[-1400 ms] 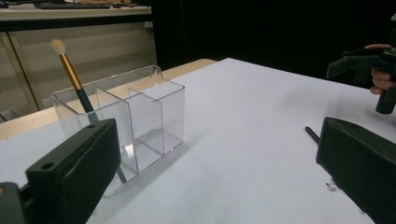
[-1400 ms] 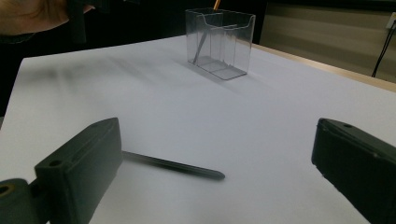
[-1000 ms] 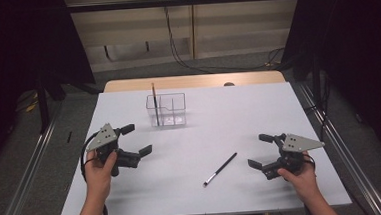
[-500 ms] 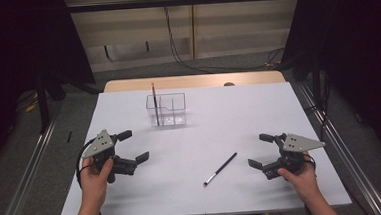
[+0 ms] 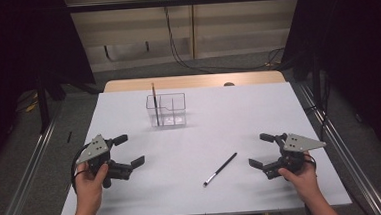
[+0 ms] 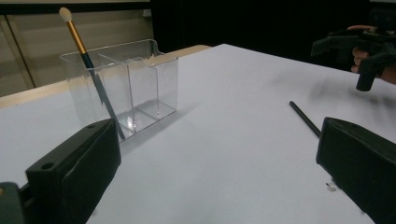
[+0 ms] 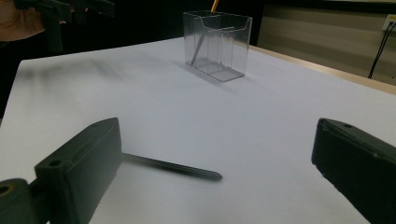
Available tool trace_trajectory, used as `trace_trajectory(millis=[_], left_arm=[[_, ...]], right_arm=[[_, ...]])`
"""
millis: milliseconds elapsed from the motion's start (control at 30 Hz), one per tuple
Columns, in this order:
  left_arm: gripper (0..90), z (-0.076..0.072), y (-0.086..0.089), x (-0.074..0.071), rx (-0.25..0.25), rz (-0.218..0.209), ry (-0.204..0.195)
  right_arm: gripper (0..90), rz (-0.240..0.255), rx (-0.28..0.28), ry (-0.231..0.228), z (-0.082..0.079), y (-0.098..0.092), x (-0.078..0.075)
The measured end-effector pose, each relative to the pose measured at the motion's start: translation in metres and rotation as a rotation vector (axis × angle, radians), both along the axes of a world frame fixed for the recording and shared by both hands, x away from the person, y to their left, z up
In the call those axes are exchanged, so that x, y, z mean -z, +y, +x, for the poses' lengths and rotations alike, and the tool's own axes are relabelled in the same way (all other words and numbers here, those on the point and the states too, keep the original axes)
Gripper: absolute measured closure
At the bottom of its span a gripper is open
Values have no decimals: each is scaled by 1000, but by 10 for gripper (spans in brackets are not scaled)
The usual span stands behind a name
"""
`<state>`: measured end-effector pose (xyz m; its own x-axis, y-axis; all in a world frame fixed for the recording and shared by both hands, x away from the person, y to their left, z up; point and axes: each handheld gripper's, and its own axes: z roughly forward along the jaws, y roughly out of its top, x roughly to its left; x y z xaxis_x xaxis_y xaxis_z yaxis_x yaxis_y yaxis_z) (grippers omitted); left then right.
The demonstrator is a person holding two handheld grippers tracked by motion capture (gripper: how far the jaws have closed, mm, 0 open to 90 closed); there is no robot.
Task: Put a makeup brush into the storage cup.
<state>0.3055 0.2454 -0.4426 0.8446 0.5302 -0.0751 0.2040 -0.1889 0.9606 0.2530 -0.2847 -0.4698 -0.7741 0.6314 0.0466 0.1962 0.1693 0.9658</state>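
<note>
Both hands rest near the table's [image 5: 228, 110] near edge. The left gripper [image 5: 129, 152] and right gripper [image 5: 259, 151] each have jaws spread apart, holding nothing. A black brush [image 5: 221, 168] lies flat between them, nearer the right one. Another brush [image 5: 154, 103] stands tilted in the clear box [image 5: 167, 110] toward the far edge.

A white table [image 5: 258, 108] fills the middle of the frame, a strip of bare wood [image 5: 192, 81] showing along its far edge. Black cables [image 5: 174, 43] hang down the pale wall at upper centre. Metal rails [image 5: 27, 172] run along the grey floor at both sides.
</note>
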Motion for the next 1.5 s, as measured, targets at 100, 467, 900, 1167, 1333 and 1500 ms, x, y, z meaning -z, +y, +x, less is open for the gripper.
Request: trace_trajectory(millis=[100,467,900,1167,1333,1500], left_arm=[[0,-1,2,1,-1,0,3],[0,-5,7,3,-6,-6,9],[0,-11,17,4,-11,-7,5],[0,-11,15,6,-6,2,6],[0,-11,14,8,0,4,7],[0,-11,15,7,-1,-3,2]], right_arm=[[13,-1,2,-1,0,-1,0],[13,4,12,2,-2,-4,1],[13,16,25,3,1,-4,1],[13,8,21,5,0,-2,1],[13,12,24,3,0,-3,1],[13,11,26,5,-1,-3,1]])
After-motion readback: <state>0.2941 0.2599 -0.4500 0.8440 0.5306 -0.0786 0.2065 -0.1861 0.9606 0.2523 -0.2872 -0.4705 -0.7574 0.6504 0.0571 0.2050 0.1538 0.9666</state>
